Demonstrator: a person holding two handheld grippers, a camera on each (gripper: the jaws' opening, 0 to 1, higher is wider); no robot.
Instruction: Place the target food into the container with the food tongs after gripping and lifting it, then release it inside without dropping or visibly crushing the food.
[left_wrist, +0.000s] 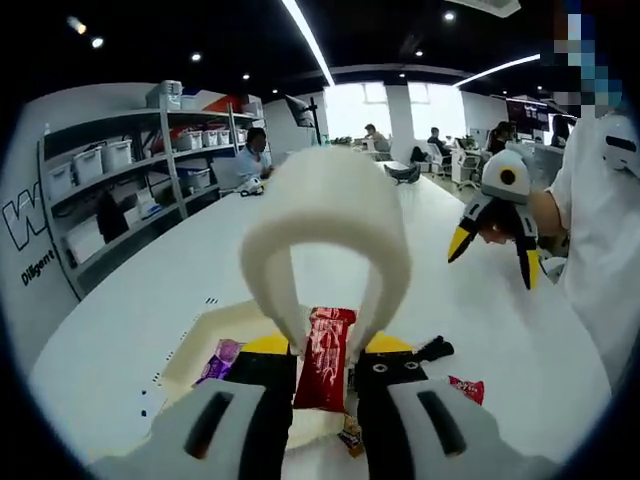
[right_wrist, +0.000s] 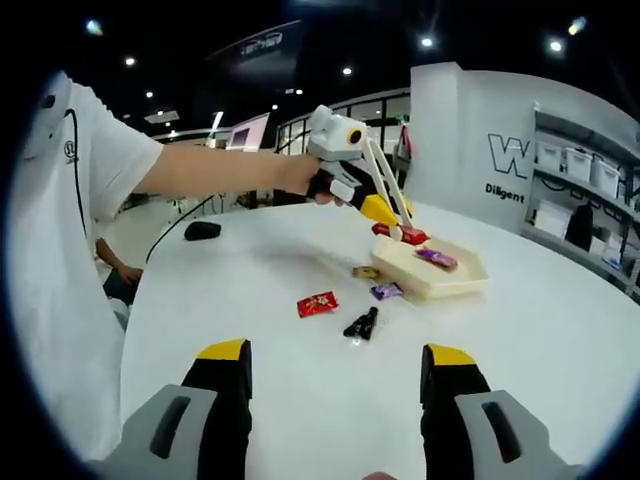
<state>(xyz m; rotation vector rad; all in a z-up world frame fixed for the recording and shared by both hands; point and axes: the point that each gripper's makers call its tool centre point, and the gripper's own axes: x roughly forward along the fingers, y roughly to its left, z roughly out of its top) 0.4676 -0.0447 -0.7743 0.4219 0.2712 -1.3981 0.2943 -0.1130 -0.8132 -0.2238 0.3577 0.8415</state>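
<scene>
White table, left hand-held gripper clamping tongs on red packet above tray, right hand-held gripper apart

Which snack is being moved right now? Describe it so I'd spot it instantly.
On the big white table sits a shallow cream tray. Just over its near edge, white tongs pinch a long red packet, hanging upright, unlike the loose purple, red and black sweets lying flat.

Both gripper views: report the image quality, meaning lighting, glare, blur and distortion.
Left gripper view: strong fisheye bending of the table edge and shelves; the white tongs near the lens look soft, the windows behind are blown out. Right gripper view: even ceiling light, mild sheen on the table, sharp red snack packet and tray, edges curved, faint shadows.
</scene>
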